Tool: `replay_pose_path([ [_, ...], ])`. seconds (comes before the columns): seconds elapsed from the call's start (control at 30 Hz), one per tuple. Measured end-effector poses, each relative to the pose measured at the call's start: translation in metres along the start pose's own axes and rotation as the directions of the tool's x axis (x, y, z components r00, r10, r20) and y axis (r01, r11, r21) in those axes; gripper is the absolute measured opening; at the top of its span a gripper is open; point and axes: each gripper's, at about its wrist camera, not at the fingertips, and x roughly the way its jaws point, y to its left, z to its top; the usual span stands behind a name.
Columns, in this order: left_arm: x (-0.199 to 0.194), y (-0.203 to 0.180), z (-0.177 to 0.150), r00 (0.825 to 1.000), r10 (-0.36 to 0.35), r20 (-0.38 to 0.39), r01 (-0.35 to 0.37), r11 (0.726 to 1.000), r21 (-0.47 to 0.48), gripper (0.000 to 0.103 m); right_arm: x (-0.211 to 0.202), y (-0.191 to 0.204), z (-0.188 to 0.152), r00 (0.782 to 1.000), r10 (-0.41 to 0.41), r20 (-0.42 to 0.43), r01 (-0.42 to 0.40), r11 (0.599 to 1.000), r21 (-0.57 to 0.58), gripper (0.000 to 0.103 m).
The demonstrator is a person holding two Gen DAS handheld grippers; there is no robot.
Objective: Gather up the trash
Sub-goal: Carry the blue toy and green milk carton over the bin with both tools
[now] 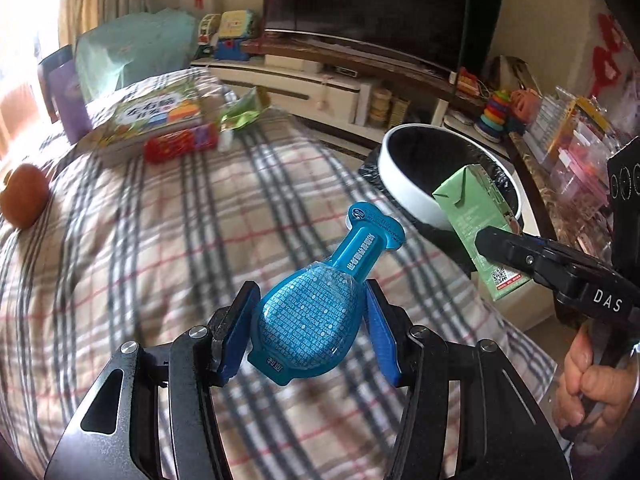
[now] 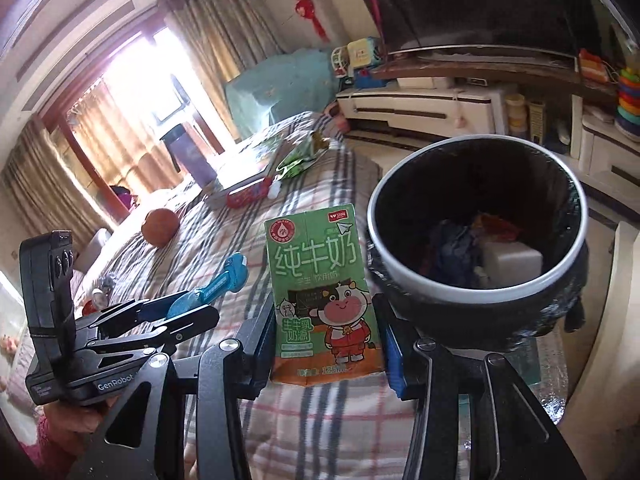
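My left gripper [image 1: 306,320] is shut on a blue plastic blister pack [image 1: 316,304] and holds it above the plaid tablecloth [image 1: 160,248]. It also shows in the right wrist view [image 2: 200,300]. My right gripper [image 2: 326,320] is shut on a green milk carton [image 2: 320,296], held upright beside the trash bin [image 2: 576,208]. The bin has a white rim and black liner, with trash inside. In the left wrist view the carton [image 1: 476,220] is at the bin's [image 1: 404,184] near edge.
On the table's far end lie a red wrapper [image 1: 180,144], a green wrapper [image 1: 244,114], a picture book [image 1: 156,114] and a purple cup [image 1: 66,96]. An orange [image 1: 24,196] sits at the left. A TV stand [image 1: 320,76] with toys is behind.
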Motion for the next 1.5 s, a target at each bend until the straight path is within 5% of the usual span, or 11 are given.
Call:
replay_pose_path([
  [1.5, 0.050, -0.089, 0.073, 0.999, -0.051, -0.002, 0.051, 0.987, 0.154, 0.052, -0.030, -0.092, 0.040, 0.984, -0.160, 0.074, 0.151, 0.982, 0.116, 0.046],
])
